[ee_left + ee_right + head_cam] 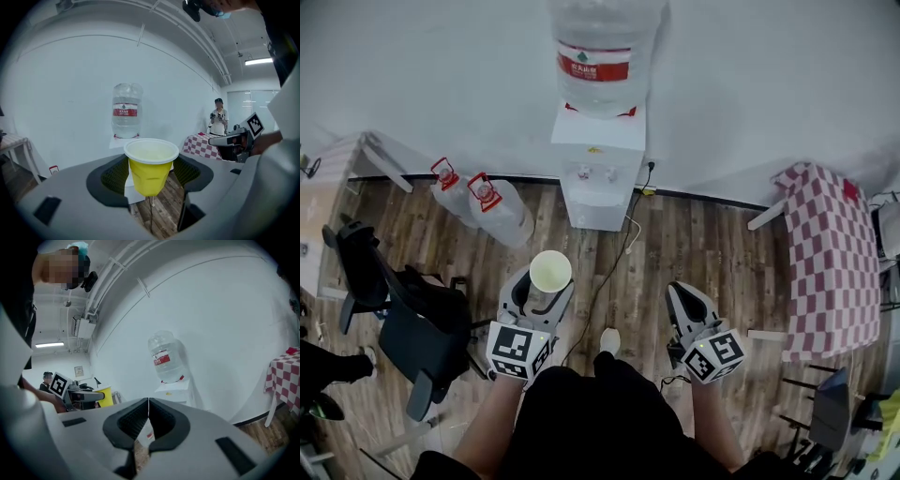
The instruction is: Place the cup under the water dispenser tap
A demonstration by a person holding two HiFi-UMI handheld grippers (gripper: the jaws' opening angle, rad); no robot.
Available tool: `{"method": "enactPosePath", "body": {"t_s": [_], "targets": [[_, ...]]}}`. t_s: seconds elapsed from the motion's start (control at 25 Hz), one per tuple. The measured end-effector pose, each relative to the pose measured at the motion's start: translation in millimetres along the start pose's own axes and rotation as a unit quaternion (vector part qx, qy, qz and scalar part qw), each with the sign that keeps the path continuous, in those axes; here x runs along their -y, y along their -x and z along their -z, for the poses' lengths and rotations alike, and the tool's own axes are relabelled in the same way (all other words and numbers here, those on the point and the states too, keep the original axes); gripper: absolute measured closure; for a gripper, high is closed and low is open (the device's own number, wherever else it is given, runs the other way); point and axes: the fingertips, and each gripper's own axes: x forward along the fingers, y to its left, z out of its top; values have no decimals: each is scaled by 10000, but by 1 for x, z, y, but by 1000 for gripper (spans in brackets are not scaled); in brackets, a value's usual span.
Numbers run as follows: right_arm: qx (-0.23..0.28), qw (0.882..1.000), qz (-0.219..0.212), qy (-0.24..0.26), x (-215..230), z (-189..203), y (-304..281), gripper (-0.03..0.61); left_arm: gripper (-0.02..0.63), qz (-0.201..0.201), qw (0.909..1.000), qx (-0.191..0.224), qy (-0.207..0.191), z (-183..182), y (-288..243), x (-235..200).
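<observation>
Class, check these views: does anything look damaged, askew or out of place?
The yellow cup held in the left gripper has a creased, dented wall, as if squeezed by the jaws. Nothing looks spilled.

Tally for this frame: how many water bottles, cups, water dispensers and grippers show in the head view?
water bottles: 3
cup: 1
water dispenser: 1
grippers, left gripper and right gripper: 2
Total: 7
</observation>
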Motion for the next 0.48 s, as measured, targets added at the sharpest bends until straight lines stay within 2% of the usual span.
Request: {"method": "enactPosePath", "body": {"t_s": [0.48], "targets": [[-178,9996,-164,-114,54,-1,-17,557,308,-236,9997,-106,20,-8,-45,11]]}}
